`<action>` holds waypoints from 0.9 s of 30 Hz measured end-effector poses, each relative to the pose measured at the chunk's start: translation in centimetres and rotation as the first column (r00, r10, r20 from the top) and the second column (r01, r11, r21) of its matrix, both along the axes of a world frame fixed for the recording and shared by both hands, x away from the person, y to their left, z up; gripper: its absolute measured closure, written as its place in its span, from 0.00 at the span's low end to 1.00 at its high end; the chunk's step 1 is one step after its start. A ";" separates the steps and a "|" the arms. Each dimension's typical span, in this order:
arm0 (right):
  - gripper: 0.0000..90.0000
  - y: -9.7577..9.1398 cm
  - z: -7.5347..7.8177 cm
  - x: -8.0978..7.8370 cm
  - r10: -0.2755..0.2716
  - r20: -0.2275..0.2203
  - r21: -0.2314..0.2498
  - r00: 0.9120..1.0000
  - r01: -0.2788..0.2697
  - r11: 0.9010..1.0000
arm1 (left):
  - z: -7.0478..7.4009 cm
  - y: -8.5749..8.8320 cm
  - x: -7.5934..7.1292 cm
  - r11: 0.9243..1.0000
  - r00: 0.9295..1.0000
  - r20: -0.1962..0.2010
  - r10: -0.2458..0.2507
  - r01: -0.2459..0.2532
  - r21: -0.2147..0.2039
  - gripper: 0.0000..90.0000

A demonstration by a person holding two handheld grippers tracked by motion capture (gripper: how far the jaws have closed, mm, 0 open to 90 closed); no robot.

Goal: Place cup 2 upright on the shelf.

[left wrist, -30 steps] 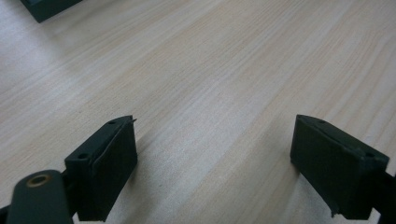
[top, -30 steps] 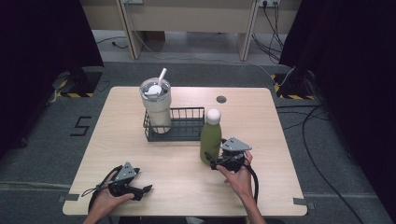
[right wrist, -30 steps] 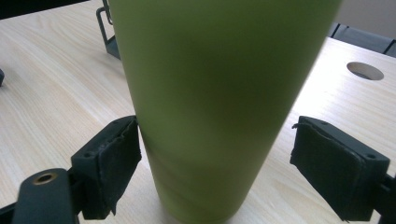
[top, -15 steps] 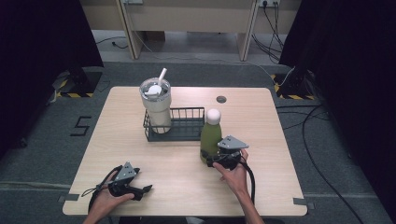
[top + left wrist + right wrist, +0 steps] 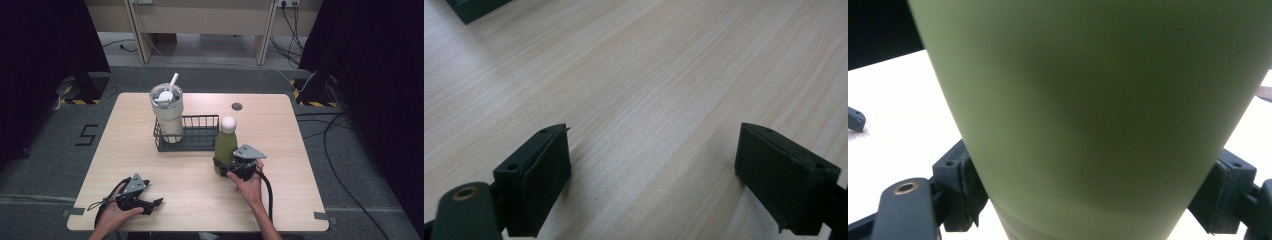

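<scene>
Green bottle (image 5: 225, 145), upright on worktop (image 5: 310, 200): clamped low by just-closing right tool (image 5: 226, 167); to be lifted vertically; left tool (image 5: 150, 204) open, empty.

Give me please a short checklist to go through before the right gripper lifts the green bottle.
1. Fingers on both sides of the green bottle: ok. In the right gripper view the right gripper has the body between its pads; its jaws have just been closing.
2. Pads press firmly on the bottle: cannot tell; they sit at its sides, the contact is partly hidden.
3. Bottle upright on the table: ok, white cap on top.
4. Free room in the wire basket: ok, the tumbler stands in its left end.
5. Left gripper out of the way: ok, open, low over the table's near left part.
</scene>
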State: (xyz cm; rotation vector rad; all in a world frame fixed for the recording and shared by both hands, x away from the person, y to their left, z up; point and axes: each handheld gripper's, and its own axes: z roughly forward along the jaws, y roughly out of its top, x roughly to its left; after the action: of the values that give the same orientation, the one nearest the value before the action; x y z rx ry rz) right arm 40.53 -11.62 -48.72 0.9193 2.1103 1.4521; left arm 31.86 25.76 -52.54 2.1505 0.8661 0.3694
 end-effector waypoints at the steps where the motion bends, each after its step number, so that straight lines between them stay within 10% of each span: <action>1: 0.21 0.0 0.0 0.0 -0.001 0.002 -0.001 1.000 0.001 1.000 | 0.0 0.0 0.0 1.000 1.000 0.000 0.000 0.000 0.000 0.15; 15: 0.23 0.4 0.1 -0.5 -0.041 0.070 -0.018 0.997 0.043 0.999 | 0.0 0.0 0.0 1.000 1.000 0.000 0.000 0.000 0.000 0.15; 27: 0.23 -0.2 3.2 -0.6 -0.051 0.082 -0.007 0.995 0.052 0.999 | 0.0 0.0 0.0 1.000 1.000 -0.001 0.000 0.000 -0.001 0.15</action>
State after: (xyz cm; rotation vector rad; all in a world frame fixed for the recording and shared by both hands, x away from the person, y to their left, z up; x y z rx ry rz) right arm 39.92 -11.86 -45.56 0.8893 2.0177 1.4288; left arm 31.86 25.76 -52.54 2.1502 0.8660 0.3683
